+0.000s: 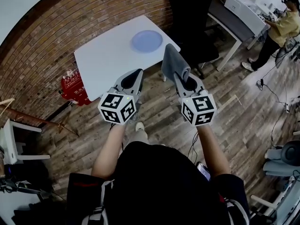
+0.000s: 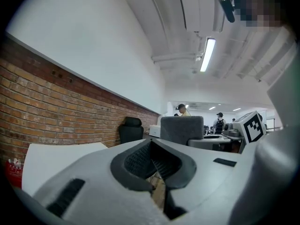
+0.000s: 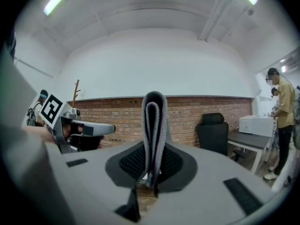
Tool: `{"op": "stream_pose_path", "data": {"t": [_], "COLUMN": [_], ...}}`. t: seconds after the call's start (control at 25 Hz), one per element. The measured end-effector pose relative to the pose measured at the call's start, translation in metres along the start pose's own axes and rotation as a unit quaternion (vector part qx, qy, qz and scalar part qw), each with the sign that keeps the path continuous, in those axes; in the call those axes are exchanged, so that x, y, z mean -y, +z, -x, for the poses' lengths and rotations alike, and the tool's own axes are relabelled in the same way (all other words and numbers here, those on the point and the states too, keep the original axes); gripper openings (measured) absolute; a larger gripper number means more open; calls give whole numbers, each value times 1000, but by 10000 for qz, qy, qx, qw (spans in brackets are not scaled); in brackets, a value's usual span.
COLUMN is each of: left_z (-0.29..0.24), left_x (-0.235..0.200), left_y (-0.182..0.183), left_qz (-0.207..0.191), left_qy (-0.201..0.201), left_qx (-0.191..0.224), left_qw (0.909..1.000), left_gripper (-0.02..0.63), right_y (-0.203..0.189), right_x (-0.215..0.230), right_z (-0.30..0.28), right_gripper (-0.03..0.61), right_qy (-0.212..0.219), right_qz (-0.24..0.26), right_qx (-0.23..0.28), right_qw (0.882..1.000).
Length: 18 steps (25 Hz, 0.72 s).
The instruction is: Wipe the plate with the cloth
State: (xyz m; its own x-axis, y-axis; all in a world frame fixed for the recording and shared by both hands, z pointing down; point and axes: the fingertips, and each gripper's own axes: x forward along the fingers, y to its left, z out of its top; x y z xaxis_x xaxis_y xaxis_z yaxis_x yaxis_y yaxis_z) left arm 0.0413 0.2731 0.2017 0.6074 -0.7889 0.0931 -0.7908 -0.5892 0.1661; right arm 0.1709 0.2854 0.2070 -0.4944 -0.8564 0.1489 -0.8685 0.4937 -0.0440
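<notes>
We read no words: the red crate's point(image 1: 71, 89) white print is too small. Our right gripper point(image 1: 183, 78) pinches the folded grey cloth point(image 1: 174, 63), whose long axis runs out of the jaws toward the white table point(image 1: 105, 60). Our left gripper point(image 1: 138, 73) is closed on nothing. The blue plate point(image 1: 146, 41) lies flat on the table's far right part, well apart from the cloth.

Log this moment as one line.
left gripper: shut, empty | right gripper: shut on cloth | plate: on table, no gripper contact
</notes>
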Motion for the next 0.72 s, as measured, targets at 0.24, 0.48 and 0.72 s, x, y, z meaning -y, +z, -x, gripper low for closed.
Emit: {"op": "stream_pose_path", "data": {"t": [0.24, 0.48, 0.72], "left_z": [-10, -27, -50], "left_x": [-6, -21, -47], "left_y": [4, 7, 12], "left_qz": [5, 4, -5], "left_qy": [-8, 3, -9], "left_qx": [34, 54, 45], "left_qw": [10000, 10000, 10000], "left_gripper": [18, 18, 18], "right_y": [4, 7, 13], "right_x": [5, 10, 23], "right_z": [-10, -32, -66], "right_gripper": [52, 52, 52], "right_qy": [31, 71, 56], "right_qz": [-36, -43, -75], "right_qx": [53, 73, 132], "right_qw": [10000, 9999, 9999]}}
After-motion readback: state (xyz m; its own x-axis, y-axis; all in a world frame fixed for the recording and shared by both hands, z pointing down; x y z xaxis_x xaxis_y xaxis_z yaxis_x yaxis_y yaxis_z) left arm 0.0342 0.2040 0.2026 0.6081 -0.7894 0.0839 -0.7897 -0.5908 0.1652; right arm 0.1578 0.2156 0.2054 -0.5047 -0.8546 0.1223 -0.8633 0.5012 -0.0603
